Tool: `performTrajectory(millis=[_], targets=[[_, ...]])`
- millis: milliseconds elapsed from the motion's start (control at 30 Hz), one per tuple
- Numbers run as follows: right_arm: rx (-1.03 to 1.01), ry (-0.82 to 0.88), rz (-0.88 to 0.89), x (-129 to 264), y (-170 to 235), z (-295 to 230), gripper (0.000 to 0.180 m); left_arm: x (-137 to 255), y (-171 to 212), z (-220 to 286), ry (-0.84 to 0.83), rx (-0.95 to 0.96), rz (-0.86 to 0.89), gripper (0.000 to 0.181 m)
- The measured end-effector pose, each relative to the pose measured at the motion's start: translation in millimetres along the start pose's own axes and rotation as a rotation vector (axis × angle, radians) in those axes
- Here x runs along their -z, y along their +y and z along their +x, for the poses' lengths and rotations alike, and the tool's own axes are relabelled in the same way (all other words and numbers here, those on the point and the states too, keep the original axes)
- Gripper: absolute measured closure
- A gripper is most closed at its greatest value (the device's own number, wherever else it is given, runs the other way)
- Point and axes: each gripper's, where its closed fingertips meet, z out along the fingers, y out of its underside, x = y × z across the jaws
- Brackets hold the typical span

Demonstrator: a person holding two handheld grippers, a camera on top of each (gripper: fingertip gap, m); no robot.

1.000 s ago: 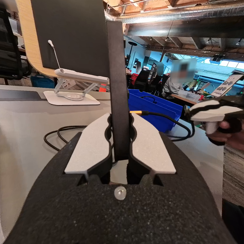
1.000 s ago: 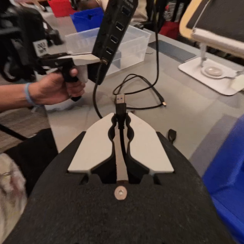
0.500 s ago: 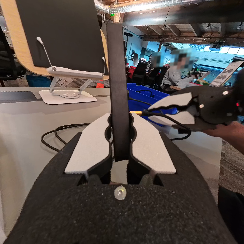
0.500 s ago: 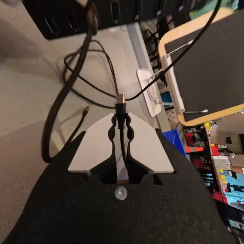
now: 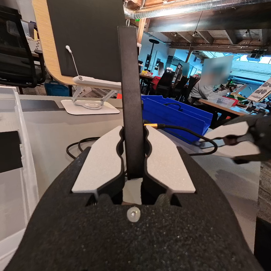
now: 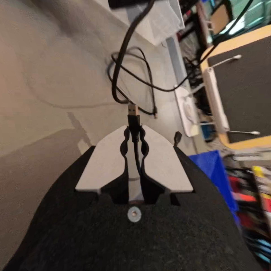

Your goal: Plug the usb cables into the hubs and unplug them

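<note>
Now clamps black hub [image 5: 130,102] upright in left gripper [image 5: 133,146] | right gripper [image 6: 134,132] pinches usb cable [image 6: 132,111], plug farther from hub than half a second ago | hub's own cable [image 5: 183,130] loops over grey table [image 5: 48,132] | blue bin [image 5: 176,115] behind holds a black cable.

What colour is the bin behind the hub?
Bright blue; the bin behind the hub shows best in the left wrist view.

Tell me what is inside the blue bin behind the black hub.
In the left wrist view, the blue bin shows inner dividers and a loop of black cable lying in one section. The hub, clamped in the left gripper, covers the bin's left end, and its near wall hides the floor.
</note>
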Motion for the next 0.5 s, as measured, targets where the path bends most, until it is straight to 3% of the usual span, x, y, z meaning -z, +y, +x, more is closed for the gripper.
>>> performTrajectory(millis=[100,200,300,333,400,500], targets=[[-0.324,-0.297,0.148,38.5,-31.0,-2.5,0.167,-0.1,-0.3,0.6,0.005,-0.001,0.003,0.157],[-0.649,-0.715,0.390,95.7,-68.5,-0.4,0.167,-0.7,-0.1,0.2,0.017,0.031,0.010,0.157],[-0.935,-0.867,0.698,130.9,-84.7,36.7,0.167,-0.8,-0.2,-0.1,0.024,0.056,0.016,0.157],[-1.066,-0.909,0.698,124.4,-76.7,44.4,0.167,-0.5,-0.5,-0.3,0.022,0.054,0.016,0.157],[-1.262,-0.861,0.517,85.9,-42.8,41.2,0.167,-0.1,-1.2,0.7,0.026,0.055,0.018,0.157],[-1.212,-0.623,0.110,31.9,20.0,11.6,0.166,0.2,-0.6,1.2,0.021,0.049,0.013,0.157]])
